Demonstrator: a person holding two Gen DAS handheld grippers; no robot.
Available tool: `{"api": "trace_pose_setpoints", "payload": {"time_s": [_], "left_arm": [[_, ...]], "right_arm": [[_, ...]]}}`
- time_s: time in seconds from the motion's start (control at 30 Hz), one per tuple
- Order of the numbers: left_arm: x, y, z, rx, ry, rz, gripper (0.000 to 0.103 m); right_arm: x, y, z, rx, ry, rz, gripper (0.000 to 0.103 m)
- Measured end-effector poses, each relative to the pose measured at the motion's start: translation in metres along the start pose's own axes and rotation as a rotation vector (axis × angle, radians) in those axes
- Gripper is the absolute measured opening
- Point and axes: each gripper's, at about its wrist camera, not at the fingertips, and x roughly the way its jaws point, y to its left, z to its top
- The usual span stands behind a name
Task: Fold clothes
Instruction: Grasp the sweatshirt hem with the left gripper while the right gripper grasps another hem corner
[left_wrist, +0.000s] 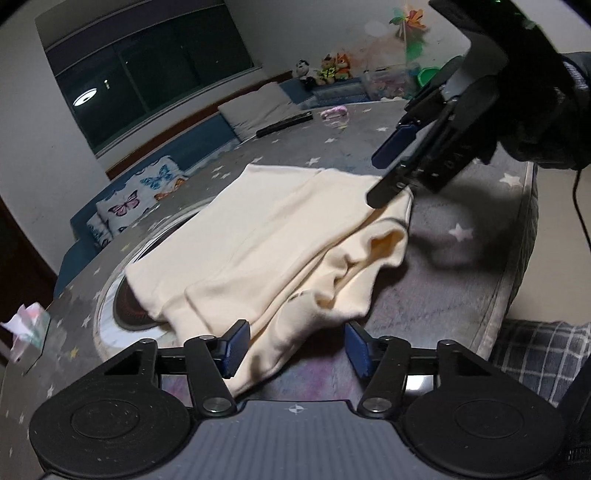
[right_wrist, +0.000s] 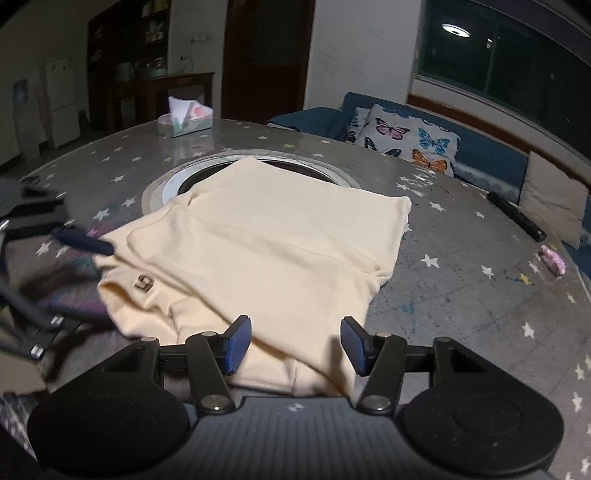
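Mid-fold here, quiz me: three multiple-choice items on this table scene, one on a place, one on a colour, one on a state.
1. What does the cream garment partly cover?
A. the round inset at the table's middle
B. the tissue box
C. the butterfly cushion

2. What colour are the stars on the table cover?
A. red
B. white
C. green

3. How does the right tool stand?
A. pads pressed flat together
B. pads apart with cream fabric lying between them
C. holding the black stick

Answers:
1 A: the round inset shows only as an arc past the garment's far edge.
2 B: white stars dot the grey cover.
3 B: the right wrist view shows a gap between the blue pads, with cloth lying in it.
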Motion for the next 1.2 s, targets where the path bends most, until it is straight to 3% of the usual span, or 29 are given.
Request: {"api": "trace_pose_setpoints", "payload": {"time_s": [0.03, 0.1, 0.17, 0.3, 0.47, 0.6, 0.67, 0.73, 0.93, 1.0, 1.17, 1.2], "left_arm": [[0.002, 0.000, 0.001, 0.001, -0.003, -0.005, 0.052], [0.007, 0.001, 0.002, -0.002, -0.002, -0.013, 0.027], [0.009, 0.005, 0.005, -0.017, -0.009, -0.020, 0.016], [0.008, 0.020, 0.014, -0.070, -0.033, -0.032, 0.009], [0.017, 0.050, 0.031, -0.161, -0.044, -0.037, 0.009], [0.029, 0.067, 0.038, -0.205, -0.038, -0.053, 0.009], [0.032, 0.070, 0.037, -0.211, -0.028, -0.062, 0.010], [0.030, 0.069, 0.032, -0.209, -0.026, -0.060, 0.013], [0.011, 0.057, 0.013, -0.162, -0.028, -0.029, 0.026], [0.006, 0.051, 0.007, -0.132, -0.025, -0.017, 0.045], [0.006, 0.038, -0.010, -0.036, -0.002, 0.014, 0.045], [0.008, 0.036, -0.013, -0.020, 0.010, 0.022, 0.041]], "right_arm": [[-0.003, 0.001, -0.001, -0.018, 0.001, 0.004, 0.055], [-0.008, 0.003, -0.004, -0.056, 0.005, 0.011, 0.055], [-0.013, 0.007, -0.008, -0.106, 0.009, 0.023, 0.055], [-0.013, 0.019, -0.013, -0.215, 0.000, 0.046, 0.058], [-0.002, 0.033, -0.012, -0.310, -0.040, 0.048, 0.062], [0.013, 0.031, -0.004, -0.287, -0.052, 0.062, 0.055], [0.020, 0.026, 0.002, -0.236, -0.031, 0.083, 0.033], [0.026, 0.019, 0.007, -0.174, -0.006, 0.109, 0.022], [0.027, -0.003, 0.020, -0.027, 0.012, 0.165, 0.011], [0.025, -0.008, 0.023, 0.005, 0.014, 0.175, 0.010], [0.021, -0.012, 0.028, 0.026, 0.005, 0.175, 0.009], [0.021, -0.010, 0.029, 0.025, 0.003, 0.171, 0.009]]}}
